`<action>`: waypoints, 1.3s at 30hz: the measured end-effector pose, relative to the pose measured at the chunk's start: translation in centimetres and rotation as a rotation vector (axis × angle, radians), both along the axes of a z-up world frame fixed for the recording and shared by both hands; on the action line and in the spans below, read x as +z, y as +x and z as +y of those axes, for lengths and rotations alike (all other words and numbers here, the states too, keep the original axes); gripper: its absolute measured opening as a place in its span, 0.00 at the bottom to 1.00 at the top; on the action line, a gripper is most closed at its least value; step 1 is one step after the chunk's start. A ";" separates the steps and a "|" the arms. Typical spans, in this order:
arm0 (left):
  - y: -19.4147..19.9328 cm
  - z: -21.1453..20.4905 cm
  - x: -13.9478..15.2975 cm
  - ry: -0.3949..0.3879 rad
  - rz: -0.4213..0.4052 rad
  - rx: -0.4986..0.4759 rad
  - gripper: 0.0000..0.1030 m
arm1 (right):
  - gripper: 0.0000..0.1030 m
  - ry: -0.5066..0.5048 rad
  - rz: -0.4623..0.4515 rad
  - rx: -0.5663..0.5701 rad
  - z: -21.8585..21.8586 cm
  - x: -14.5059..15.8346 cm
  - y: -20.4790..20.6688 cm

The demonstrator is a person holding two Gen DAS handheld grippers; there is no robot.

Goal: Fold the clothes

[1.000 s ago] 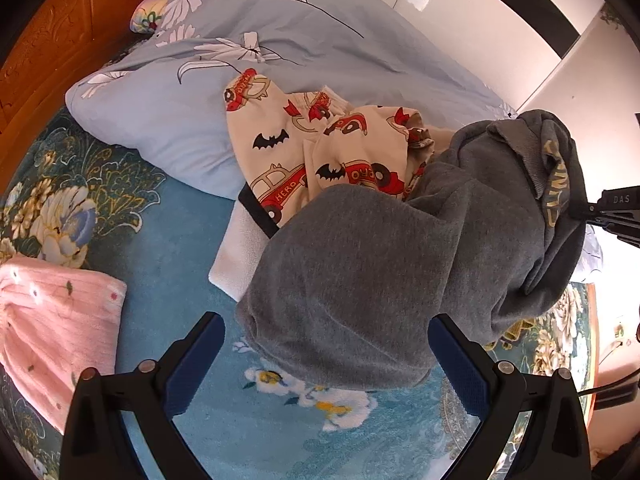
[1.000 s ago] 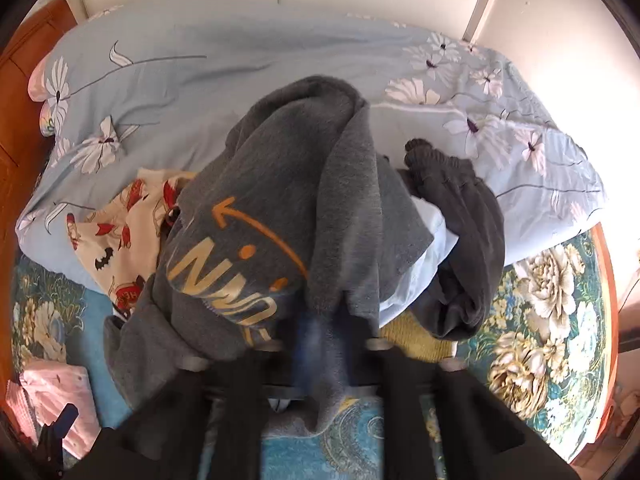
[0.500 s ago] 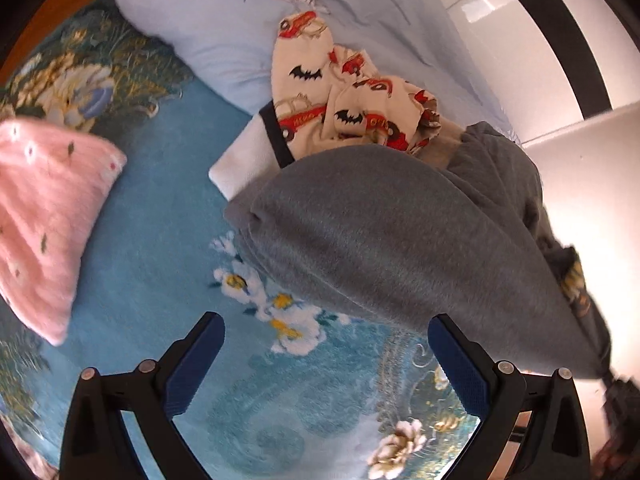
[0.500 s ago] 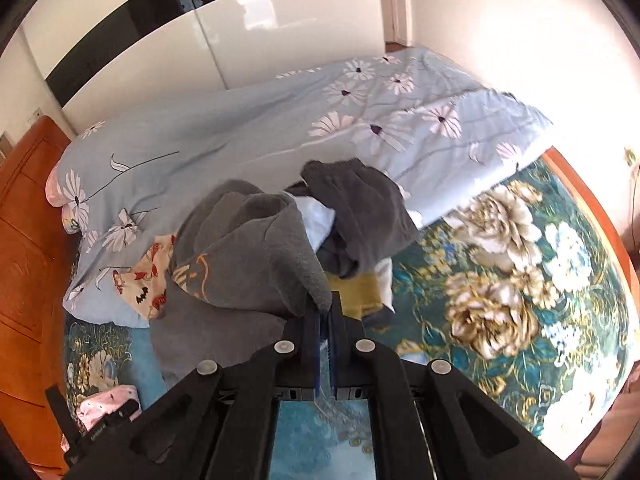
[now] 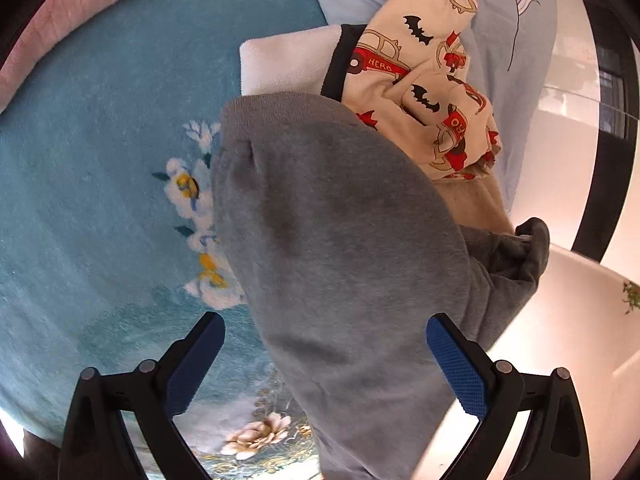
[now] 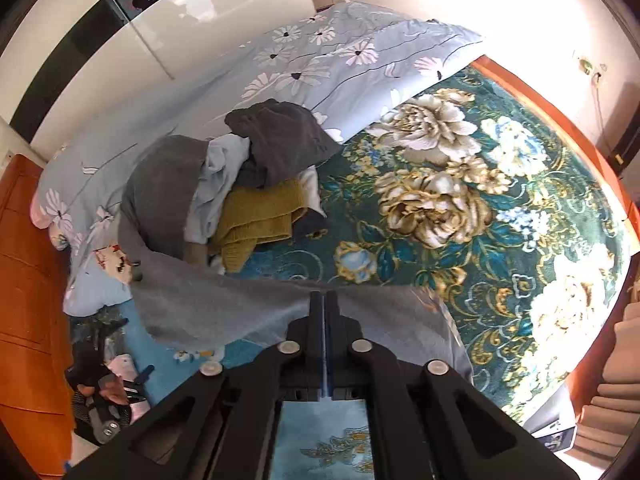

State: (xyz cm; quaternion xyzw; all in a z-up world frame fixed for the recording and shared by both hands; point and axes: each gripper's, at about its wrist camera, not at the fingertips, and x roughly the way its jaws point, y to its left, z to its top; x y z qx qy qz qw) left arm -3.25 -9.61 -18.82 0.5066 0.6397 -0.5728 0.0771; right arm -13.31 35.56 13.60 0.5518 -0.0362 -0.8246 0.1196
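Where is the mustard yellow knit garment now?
In the right wrist view, the mustard yellow knit garment lies left of centre on the floral bedspread, under the dark grey garment.

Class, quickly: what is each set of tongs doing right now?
Left tongs: open, holding nothing.
Right tongs: closed on the grey garment.

Each hand-held gripper (image 5: 324,348) (image 6: 324,312) — black frame, silver screws, blue textured finger pads (image 5: 456,368).

"HERO" is printed on the cream pajamas' (image 5: 424,80) red car
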 end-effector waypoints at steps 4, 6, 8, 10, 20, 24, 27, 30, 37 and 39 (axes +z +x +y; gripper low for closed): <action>-0.4 -0.4 -0.6 -0.043 -0.023 0.012 0.99 | 0.00 -0.020 -0.046 -0.047 1.5 -1.3 -0.5; 0.3 -1.3 -1.5 -0.054 -0.043 0.041 0.99 | 0.00 -0.024 -0.070 -0.056 1.6 -2.1 -0.5; 1.2 -2.5 -2.9 -0.052 -0.072 0.066 0.99 | 0.00 -0.025 -0.102 -0.040 0.9 -3.1 -0.2; 2.0 -4.0 -4.3 -0.040 -0.096 0.110 0.99 | 0.00 -0.012 -0.141 -0.015 -0.2 -4.4 0.2; 1.7 -7.5 -11.0 0.157 -0.082 0.326 0.99 | 0.00 0.071 -0.279 0.020 -3.6 -8.9 1.3; 0.7 -7.6 -12.3 0.216 -0.076 0.368 0.93 | 0.00 0.093 -0.300 0.044 -5.0 -9.5 1.1; 0.1 -8.0 -11.7 0.222 -0.048 0.381 0.63 | 0.00 0.108 -0.310 0.060 -6.1 -9.8 0.8; -0.9 -8.9 -9.6 0.156 -0.041 0.325 0.31 | 0.00 0.110 -0.323 0.072 -6.8 -10.3 0.9; -0.5 -9.7 0.2 -0.126 0.029 0.078 0.09 | 0.00 0.080 -0.343 0.094 -8.2 -10.6 1.7; 0.6 -8.9 3.3 -0.192 0.079 0.024 0.07 | 0.00 0.065 -0.342 0.109 -8.6 -10.5 2.1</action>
